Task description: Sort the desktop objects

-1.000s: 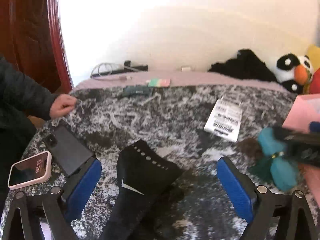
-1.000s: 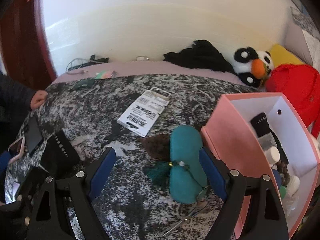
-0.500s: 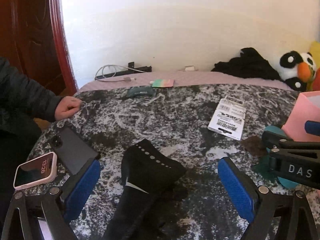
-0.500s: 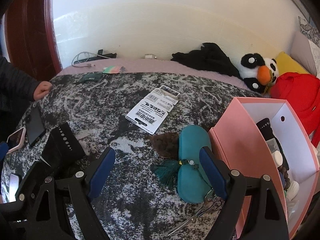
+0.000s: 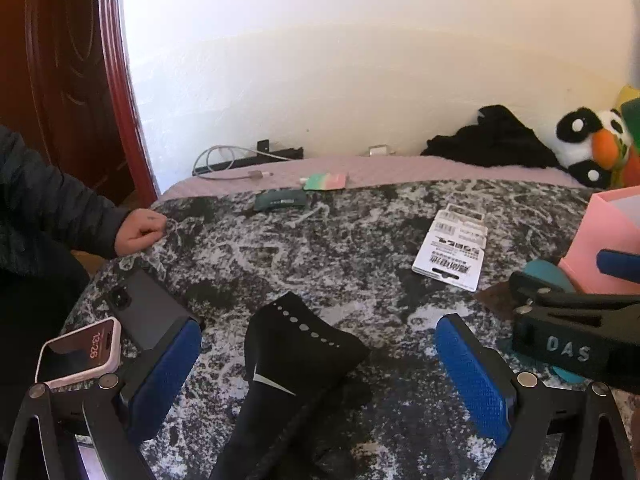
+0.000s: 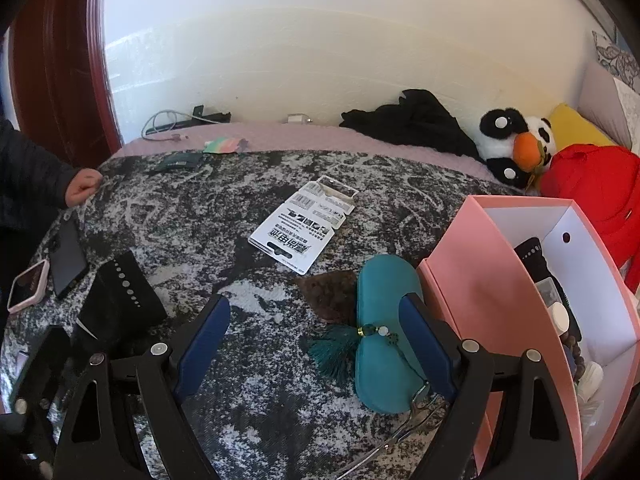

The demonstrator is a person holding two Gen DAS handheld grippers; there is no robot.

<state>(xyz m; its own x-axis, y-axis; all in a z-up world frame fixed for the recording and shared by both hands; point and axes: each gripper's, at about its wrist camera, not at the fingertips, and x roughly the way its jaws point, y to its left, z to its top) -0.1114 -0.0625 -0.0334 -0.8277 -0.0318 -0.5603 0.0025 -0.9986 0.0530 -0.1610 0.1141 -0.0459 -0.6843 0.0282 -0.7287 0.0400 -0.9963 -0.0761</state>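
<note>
Right wrist view: your right gripper (image 6: 314, 340) hangs spread beside the teal glasses case (image 6: 384, 336), likely next for the pink box (image 6: 472, 280); left gripper (image 5: 318, 364), spread, frames the black sock (image 5: 296, 364).

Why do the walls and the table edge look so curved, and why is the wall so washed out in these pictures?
Right wrist view: the fisheye lens bends the far edge of the mottled cloth into an arc and darkens the corners; the wall is overexposed. Left wrist view: the door frame bows, the wall is blown out to white, and the lit phone screen stays readable.
</note>
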